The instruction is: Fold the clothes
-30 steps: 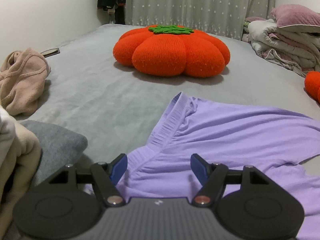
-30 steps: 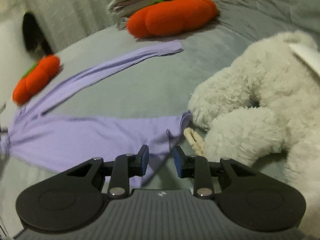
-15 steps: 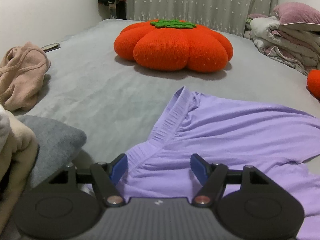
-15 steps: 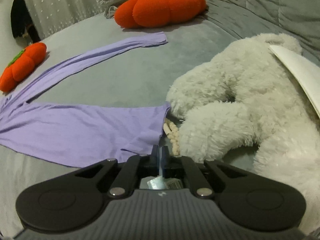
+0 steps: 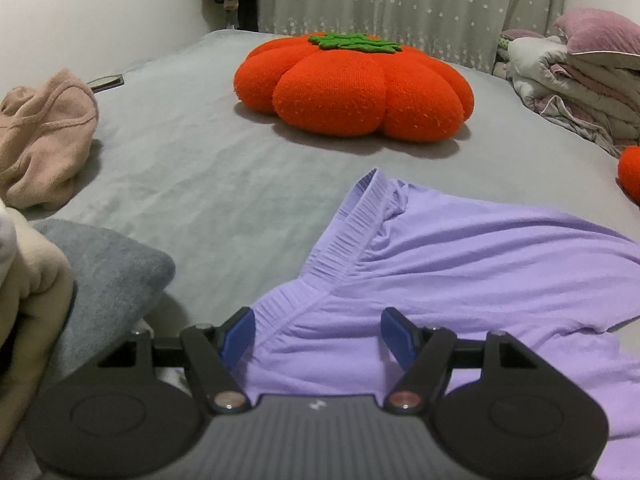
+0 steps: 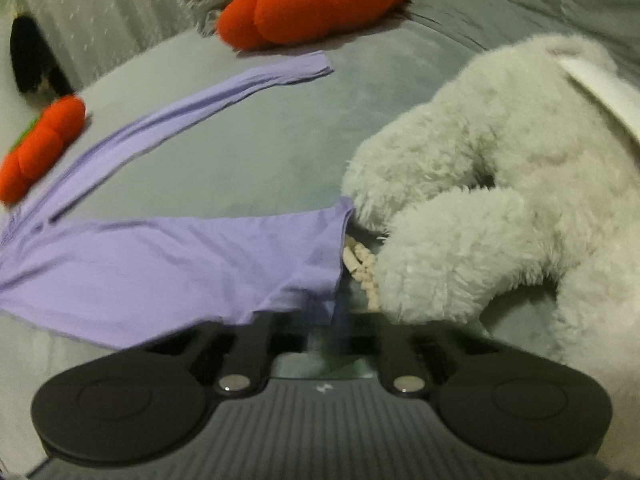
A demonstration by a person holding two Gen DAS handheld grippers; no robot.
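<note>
1. While the purple garment (image 5: 460, 272) lies spread on the grey bed (image 5: 208, 184), the left hand-held gripper (image 5: 316, 330) sits much as it did a second ago, spread wide over the garment's ribbed waistband, blue pads touching nothing that I can tell.
2. Right of that waistband, the garment's legs stretch flat, one running toward the orange pumpkin cushion (image 6: 312, 4).
3. At the garment's far end, the right hand-held gripper (image 6: 340, 320), parted a second ago, is now pressed together, pinching the hem corner beside the white plush toy (image 6: 500, 200).
4. In my judgement, that fresh pinch readies the hem for carrying toward the waistband, a lengthwise fold.
</note>
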